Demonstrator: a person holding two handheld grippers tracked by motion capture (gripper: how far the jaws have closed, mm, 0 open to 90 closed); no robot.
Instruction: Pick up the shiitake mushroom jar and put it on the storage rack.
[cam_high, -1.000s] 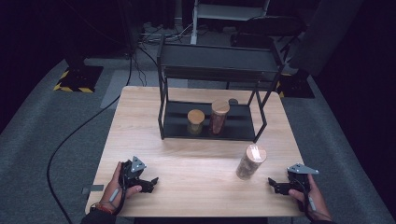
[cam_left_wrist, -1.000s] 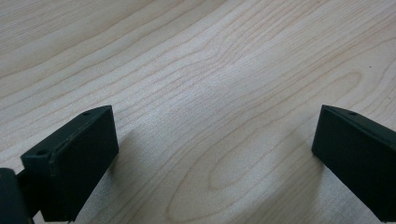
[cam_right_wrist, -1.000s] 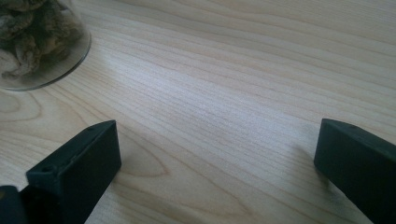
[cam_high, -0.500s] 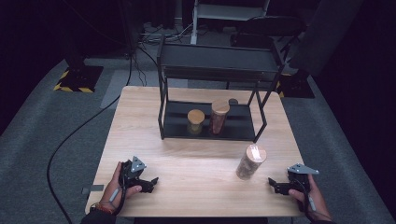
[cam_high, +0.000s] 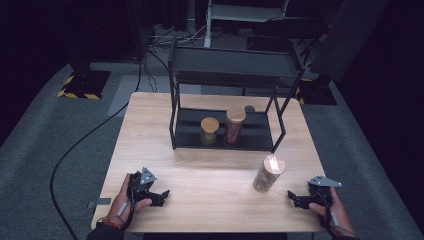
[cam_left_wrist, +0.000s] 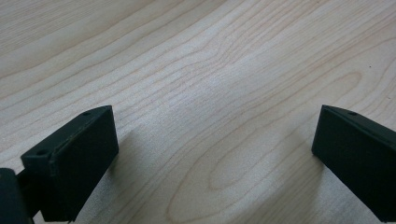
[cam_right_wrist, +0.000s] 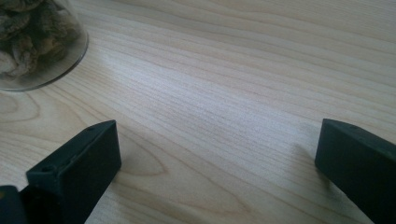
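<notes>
Both my grippers, left (cam_high: 161, 194) and right (cam_high: 294, 198), rest released on the table (cam_high: 210, 190), empty. Nearest jar (cam_high: 268, 173) sits at 11 o'clock of the right one; I'd probably approach low and grip mid-body, keeping it upright.

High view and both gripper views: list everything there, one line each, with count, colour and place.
Table: one, light wood, centre.
Shelf rack: one, black metal, two tiers, at the table's far half.
Jars on the rack's lower tier: two, wooden lids; short jar on the left, tall jar on the right.
Jar on the table: one, clear glass, brown contents, wooden lid, near right.
Floor cable: one, black, left.
Left gripper: black, open, near left.
Right gripper: black, open, near right.
</notes>
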